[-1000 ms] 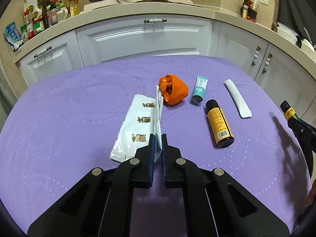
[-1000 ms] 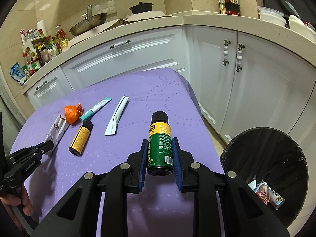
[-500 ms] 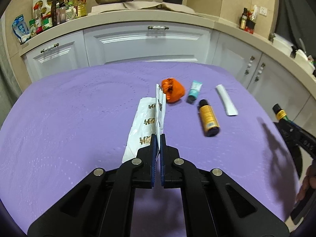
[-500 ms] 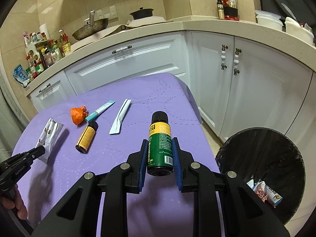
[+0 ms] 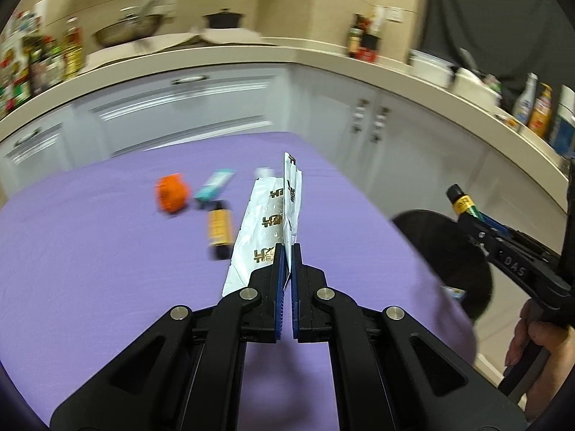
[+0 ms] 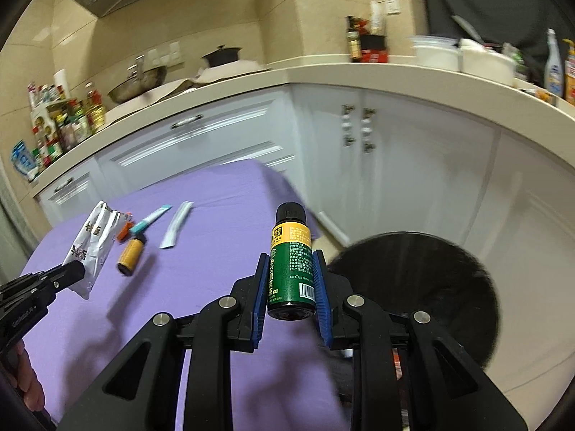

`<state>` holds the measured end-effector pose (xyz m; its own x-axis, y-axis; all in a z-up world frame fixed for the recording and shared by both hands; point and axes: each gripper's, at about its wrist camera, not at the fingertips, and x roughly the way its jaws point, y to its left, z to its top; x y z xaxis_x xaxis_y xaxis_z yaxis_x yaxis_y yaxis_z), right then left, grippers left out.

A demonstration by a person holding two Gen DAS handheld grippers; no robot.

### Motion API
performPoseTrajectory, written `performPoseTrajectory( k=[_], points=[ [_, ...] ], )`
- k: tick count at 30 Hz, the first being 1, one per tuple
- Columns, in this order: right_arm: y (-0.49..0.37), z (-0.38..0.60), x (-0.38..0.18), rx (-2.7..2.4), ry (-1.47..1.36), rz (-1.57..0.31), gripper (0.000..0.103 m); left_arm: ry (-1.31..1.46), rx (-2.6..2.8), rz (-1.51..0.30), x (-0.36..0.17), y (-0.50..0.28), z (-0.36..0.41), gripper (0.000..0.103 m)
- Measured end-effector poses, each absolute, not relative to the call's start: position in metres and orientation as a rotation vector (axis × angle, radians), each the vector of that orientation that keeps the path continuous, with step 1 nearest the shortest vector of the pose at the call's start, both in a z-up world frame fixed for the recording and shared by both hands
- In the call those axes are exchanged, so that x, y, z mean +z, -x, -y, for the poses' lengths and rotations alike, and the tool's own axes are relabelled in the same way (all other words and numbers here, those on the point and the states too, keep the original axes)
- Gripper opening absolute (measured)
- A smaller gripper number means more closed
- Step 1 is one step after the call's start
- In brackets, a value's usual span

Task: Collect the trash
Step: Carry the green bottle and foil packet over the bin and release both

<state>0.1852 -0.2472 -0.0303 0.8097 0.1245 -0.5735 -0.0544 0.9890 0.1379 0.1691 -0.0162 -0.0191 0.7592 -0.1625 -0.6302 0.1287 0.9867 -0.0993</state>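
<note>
My left gripper point(image 5: 286, 251) is shut on the near edge of a silver foil packet point(image 5: 267, 221) with gold print, lifted off the purple table point(image 5: 90, 269). The right wrist view shows the same packet point(image 6: 94, 242) hanging from the left gripper point(image 6: 77, 273). My right gripper point(image 6: 291, 269) is shut on a green bottle point(image 6: 291, 258) with a yellow band and black cap, held beside the table's right edge near the black trash bin point(image 6: 420, 280). In the left wrist view that bottle point(image 5: 461, 203) shows at the right, over the bin point(image 5: 442, 248).
On the table lie an orange crumpled wrapper point(image 5: 171, 194), a teal tube point(image 5: 214, 187), a small amber bottle point(image 5: 219, 230) and a white sachet point(image 6: 176, 225). White cabinets point(image 6: 377, 133) and a cluttered counter ring the table. A person's hand point(image 5: 539, 344) grips the right tool.
Both grippers have swung to the right toward the bin and risen a little. The foil packet has come off the table; the bin now fills more of both views.
</note>
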Motion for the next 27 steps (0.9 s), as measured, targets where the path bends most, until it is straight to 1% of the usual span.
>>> performPoseTrajectory(
  k=[10,16,22,23,25,26,27],
  points=[
    [-0.171,0.315,-0.037,-0.037,-0.152,-0.614,0.025,-0.033,-0.328,-0.669,-0.021,-0.184,0.119,0.003],
    [-0.179,0.34,-0.052,-0.07,-0.175,-0.638,0.025,-0.105,-0.383,-0.701,-0.038,-0.201,0.175,0.003],
    [-0.189,0.36,-0.067,-0.099,-0.202,-0.652,0.025,-0.169,-0.4,-0.695,-0.052,-0.214,0.214,0.004],
    [-0.192,0.364,-0.07,-0.104,-0.206,-0.654,0.025,-0.18,-0.398,-0.695,-0.054,-0.217,0.218,0.005],
    [-0.196,0.369,-0.077,-0.121,-0.209,-0.662,0.04,-0.194,-0.394,-0.707,-0.061,-0.224,0.228,0.009],
    [-0.198,0.372,-0.08,-0.131,-0.21,-0.664,0.041,-0.194,-0.395,-0.717,-0.064,-0.227,0.231,0.016],
    [-0.199,0.375,-0.082,-0.136,-0.212,-0.671,0.041,-0.194,-0.392,-0.723,-0.067,-0.229,0.232,0.027]
  ],
)
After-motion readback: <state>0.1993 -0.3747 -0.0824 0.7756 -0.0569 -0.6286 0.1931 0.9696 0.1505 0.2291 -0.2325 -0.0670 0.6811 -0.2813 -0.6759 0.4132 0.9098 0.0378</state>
